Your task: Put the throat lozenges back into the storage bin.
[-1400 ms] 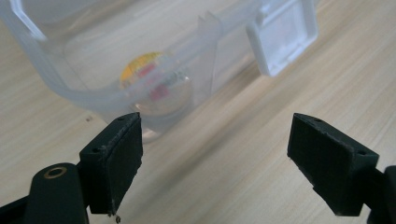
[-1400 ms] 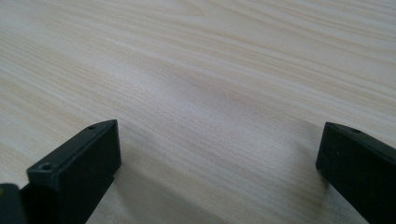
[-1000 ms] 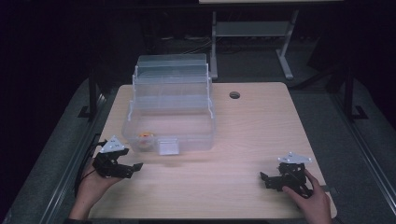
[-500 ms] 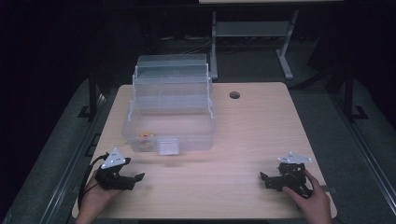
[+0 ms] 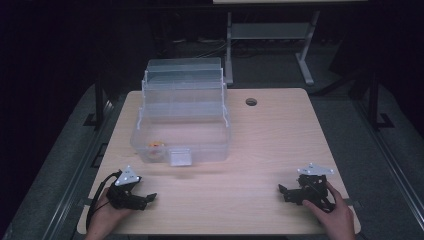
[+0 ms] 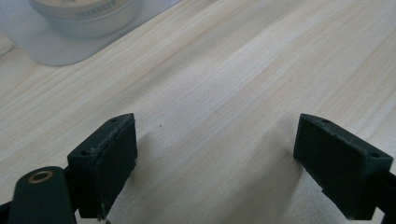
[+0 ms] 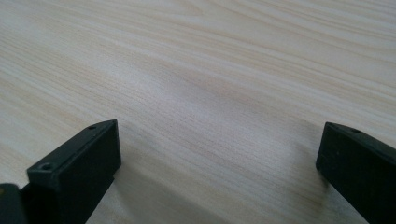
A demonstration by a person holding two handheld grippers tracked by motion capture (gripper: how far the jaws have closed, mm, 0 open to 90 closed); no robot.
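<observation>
Near edge, pale wood-grain tabletop (image 5: 270, 150): my left gripper (image 5: 146, 199), black, jaws spread wide, holding nothing, resting low at the left corner; my right gripper (image 5: 284, 192), black, jaws likewise wide and bare, at the right corner. Farther back, left of centre: clear plastic tiered storage box (image 5: 182, 120), lid open, small orange item (image 5: 156, 144) inside, well apart from both grippers.

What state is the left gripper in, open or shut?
Open. In the left gripper view, the left gripper has its jaws wide apart with bare wooden table between them, holding nothing.
</observation>
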